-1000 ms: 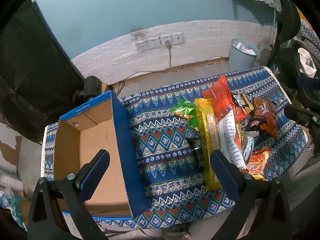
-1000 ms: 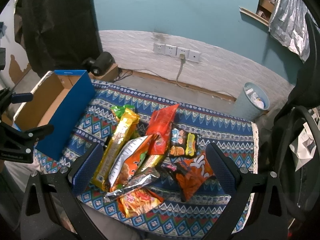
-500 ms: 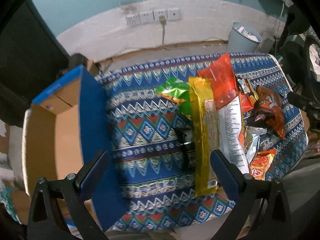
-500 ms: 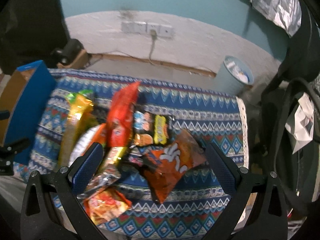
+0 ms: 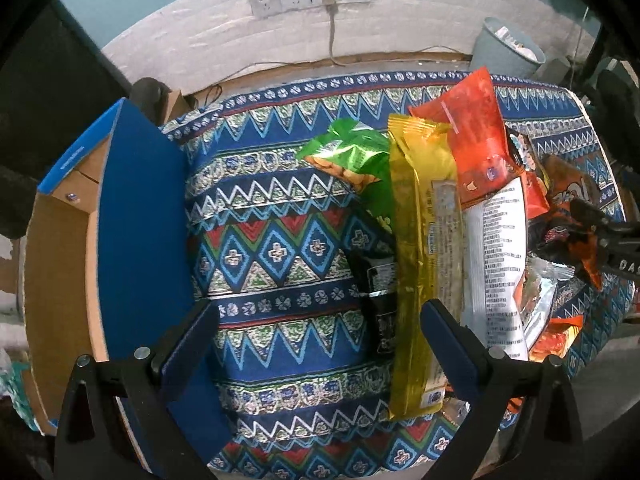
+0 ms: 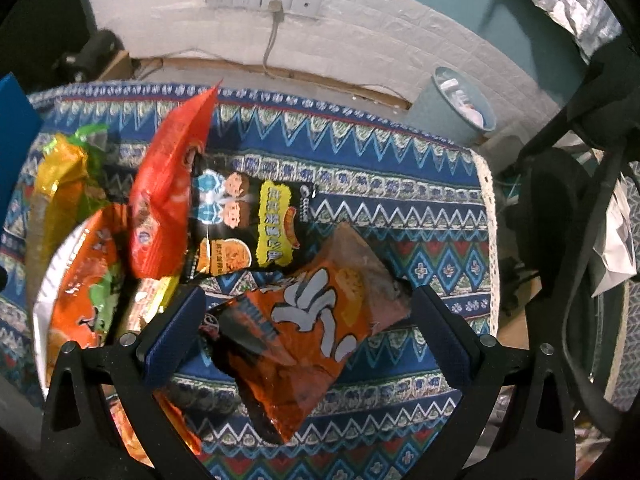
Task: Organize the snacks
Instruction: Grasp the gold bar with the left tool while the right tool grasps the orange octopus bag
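Patterned cloth (image 5: 276, 256) nearer, both grippers lowered

We only see part of the black packet (image 5: 378, 300), tucked under the yellow pack (image 5: 420, 260); its label's too blurry.

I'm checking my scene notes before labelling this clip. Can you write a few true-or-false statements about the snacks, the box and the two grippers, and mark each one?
1. The cardboard box already holds several snack bags. False: no snacks show in the part of its inside that is visible.
2. The long yellow packet lies beside the green bag. True.
3. The right gripper is shut on the orange bag. False: its jaws stand open on either side of the bag.
4. The left gripper is open and holds nothing. True.
5. The bin stands on the patterned cloth. False: it stands on the floor beyond it.
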Action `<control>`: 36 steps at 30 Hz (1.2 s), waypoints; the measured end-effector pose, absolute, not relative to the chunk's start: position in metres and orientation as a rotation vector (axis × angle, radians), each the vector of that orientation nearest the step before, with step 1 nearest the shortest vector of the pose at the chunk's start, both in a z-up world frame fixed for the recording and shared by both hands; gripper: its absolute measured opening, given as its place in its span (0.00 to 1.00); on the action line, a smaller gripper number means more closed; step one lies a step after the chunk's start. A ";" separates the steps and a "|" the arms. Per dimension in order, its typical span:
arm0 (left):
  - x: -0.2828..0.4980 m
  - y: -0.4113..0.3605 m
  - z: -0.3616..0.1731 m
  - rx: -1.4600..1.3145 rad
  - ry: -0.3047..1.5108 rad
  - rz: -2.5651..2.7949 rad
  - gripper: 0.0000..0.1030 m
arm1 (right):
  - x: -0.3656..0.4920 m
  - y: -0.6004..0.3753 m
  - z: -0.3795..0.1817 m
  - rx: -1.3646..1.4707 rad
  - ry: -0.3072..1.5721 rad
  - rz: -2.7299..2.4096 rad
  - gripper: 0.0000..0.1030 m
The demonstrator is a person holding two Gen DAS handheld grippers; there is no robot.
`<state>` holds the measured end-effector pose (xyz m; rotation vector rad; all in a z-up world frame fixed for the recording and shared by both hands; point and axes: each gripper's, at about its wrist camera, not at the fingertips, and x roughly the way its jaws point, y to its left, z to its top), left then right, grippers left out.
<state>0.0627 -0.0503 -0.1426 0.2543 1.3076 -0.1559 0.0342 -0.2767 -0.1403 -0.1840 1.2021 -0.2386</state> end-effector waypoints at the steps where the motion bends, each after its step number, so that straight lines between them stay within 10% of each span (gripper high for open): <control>1: 0.064 -0.053 -0.144 0.258 1.309 -0.159 0.99 | 0.037 -0.277 -0.144 -0.189 1.210 -0.237 0.97; 36: 0.076 -0.086 -0.183 0.273 1.350 -0.203 0.99 | 0.025 -0.343 -0.177 0.013 1.266 -0.222 0.97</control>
